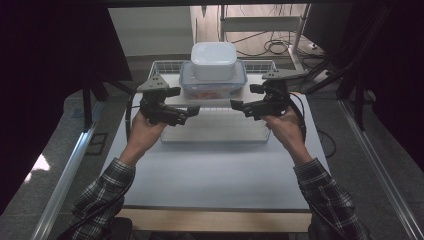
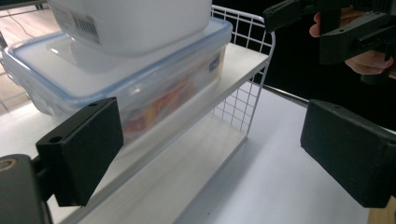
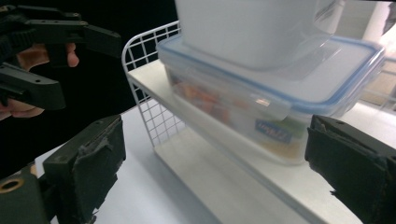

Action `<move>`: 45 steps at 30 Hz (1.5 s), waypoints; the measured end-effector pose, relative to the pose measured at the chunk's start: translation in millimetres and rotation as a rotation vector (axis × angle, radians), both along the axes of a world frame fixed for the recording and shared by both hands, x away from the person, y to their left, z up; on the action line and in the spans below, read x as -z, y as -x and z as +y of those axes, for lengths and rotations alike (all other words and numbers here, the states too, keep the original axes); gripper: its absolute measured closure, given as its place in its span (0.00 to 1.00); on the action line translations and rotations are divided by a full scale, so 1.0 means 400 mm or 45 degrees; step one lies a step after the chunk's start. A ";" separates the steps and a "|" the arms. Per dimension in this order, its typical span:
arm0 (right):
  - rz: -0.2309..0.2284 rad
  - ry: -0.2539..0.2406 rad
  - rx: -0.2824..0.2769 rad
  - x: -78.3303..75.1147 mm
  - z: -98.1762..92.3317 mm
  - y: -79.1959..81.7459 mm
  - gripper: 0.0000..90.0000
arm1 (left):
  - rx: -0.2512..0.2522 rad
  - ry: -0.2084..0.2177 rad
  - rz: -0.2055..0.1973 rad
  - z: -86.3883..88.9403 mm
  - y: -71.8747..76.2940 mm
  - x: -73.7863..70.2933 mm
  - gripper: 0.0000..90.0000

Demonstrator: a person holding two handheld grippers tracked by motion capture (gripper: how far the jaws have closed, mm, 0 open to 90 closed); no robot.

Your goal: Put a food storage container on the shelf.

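A clear blue-lidded container (image 1: 212, 89) with colourful contents sits on the top shelf of a white wire rack (image 1: 162, 65). A white tub (image 1: 214, 60) is stacked on its lid. My left gripper (image 1: 192, 111) hovers in front of the rack's left side, open, with nothing between its jaws. My right gripper (image 1: 236, 105) hovers in front of the right side, also open and empty. Both point inward toward each other. In the left gripper view, the left gripper (image 2: 212, 154) frames the container (image 2: 140, 88) and the rack's end grid (image 2: 243, 98). In the right gripper view, the right gripper (image 3: 215, 172) faces the container (image 3: 261, 107).
The rack stands at the far middle of a white table (image 1: 215, 175) with a wooden front edge. Its lower shelf (image 1: 215, 131) is bare. Dark curtains hang at left and right. Cables and a metal frame (image 1: 260, 22) lie on the floor behind the table.
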State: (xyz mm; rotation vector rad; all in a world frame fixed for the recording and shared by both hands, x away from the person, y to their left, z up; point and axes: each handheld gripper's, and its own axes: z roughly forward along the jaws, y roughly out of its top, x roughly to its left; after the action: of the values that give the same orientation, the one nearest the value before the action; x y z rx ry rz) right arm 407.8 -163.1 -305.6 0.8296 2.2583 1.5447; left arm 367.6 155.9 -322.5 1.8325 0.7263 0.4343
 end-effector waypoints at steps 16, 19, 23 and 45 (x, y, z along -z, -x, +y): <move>-0.011 0.036 -0.064 0.084 -0.007 0.054 0.03 | 0.007 -0.074 -0.015 -0.027 0.065 0.082 0.06; -0.002 0.036 -0.070 0.103 -0.009 0.064 0.02 | 0.001 -0.078 -0.010 -0.030 0.075 0.103 0.06; 0.002 0.049 -0.072 0.134 -0.013 0.081 0.01 | -0.011 -0.082 -0.005 -0.029 0.089 0.131 0.05; 0.036 0.118 -0.044 0.252 -0.048 0.157 0.00 | -0.048 -0.059 0.057 -0.016 0.166 0.267 0.05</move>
State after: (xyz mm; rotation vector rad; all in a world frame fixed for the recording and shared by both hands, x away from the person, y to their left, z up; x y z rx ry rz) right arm 345.0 -182.4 -406.2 0.7962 2.3565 1.4387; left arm 301.2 149.4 -429.2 1.8799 0.7886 0.4391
